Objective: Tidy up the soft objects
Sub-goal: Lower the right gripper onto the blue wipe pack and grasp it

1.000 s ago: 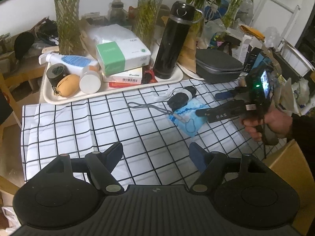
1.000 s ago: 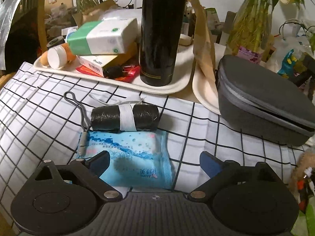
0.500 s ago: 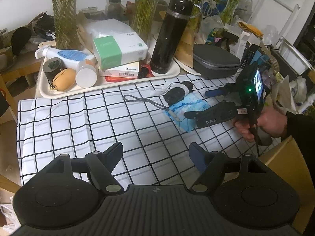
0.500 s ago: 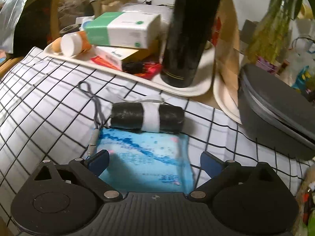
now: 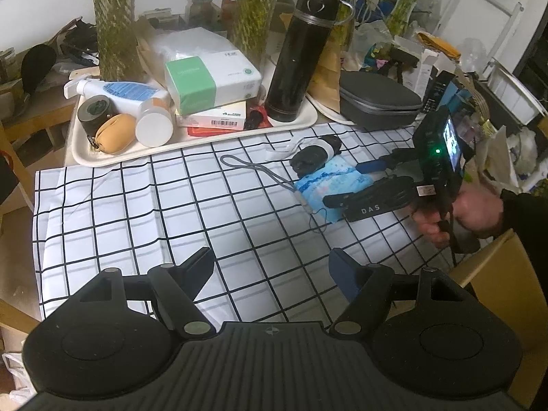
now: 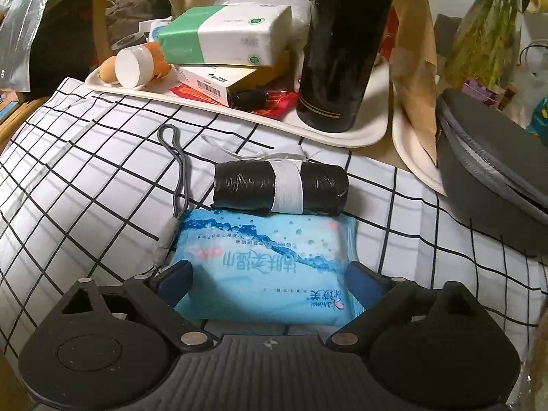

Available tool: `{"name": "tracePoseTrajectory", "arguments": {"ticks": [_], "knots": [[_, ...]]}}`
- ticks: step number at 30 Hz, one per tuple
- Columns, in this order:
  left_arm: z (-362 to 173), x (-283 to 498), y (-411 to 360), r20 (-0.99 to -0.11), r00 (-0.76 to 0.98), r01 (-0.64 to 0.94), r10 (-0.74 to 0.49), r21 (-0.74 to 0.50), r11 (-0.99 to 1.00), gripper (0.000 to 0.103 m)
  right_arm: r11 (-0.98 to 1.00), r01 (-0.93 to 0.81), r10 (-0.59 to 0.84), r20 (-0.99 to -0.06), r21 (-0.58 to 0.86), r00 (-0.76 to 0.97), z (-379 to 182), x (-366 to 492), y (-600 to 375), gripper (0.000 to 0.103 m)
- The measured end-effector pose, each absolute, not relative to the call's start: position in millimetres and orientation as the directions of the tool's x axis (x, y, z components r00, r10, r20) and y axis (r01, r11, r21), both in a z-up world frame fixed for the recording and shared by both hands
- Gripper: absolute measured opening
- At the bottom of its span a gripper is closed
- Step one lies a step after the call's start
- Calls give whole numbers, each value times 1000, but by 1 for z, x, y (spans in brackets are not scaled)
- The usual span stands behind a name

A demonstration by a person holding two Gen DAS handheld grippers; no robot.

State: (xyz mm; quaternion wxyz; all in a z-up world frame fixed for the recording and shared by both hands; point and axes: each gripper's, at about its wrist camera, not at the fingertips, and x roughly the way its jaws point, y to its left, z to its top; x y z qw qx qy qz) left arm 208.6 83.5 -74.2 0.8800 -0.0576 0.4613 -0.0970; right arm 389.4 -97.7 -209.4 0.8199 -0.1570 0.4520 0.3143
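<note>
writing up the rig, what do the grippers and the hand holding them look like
Both are matte black with ribbed tops, round side discs and blue-padded fingers. The right gripper carries white "DAS" lettering, a small lit screen, a green LED and a black cable. The right hand is bare, in a black sleeve.

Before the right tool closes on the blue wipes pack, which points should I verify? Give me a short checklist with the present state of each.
1. Right tool open, a finger on each side of the wipes pack: ok.
2. Pack lies flat on the checked cloth: ok.
3. Black bag roll outside the fingers: ok, but it touches the pack's far edge.
4. Grey cord clear of the left finger: not ok, its end lies right beside it.
5. Left tool out of the way: ok, open and empty.
</note>
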Motion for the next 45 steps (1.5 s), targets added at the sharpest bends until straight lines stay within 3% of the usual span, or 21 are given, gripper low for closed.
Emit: {"name": "tracePoseTrajectory", "arguments": {"ticks": [10,14,21,23,25,27,36,45], "knots": [[-75,208,82,-805,550,126,-222,-183,975,73,788,-611,356,-866,77,350,-196,393,-115,64],[-74,208,81,-805,551,126,-222,-183,975,73,776,-618,357,-895,123,269,-192,390,-121,60],[-72,207,78,-801,554,138,-225,-178,974,73,621,-766,440,-883,167,164,-180,360,-113,65],[-72,207,78,-802,554,138,-224,-177,974,73,597,-793,448,-871,121,204,-173,355,-112,75],[-73,207,78,-802,554,137,-224,-177,975,73,581,-811,459,-850,68,258,-169,353,-112,91],[-73,207,78,-801,555,137,-223,-176,975,73,559,-829,470,-833,25,292,-172,353,-111,96],[-73,211,82,-804,555,124,-215,-175,977,73,446,-893,453,-848,-50,274,-209,350,-91,98],[-77,214,80,-811,547,128,-207,-163,978,73,451,-892,499,-826,-9,261,-216,368,-86,103]]}}
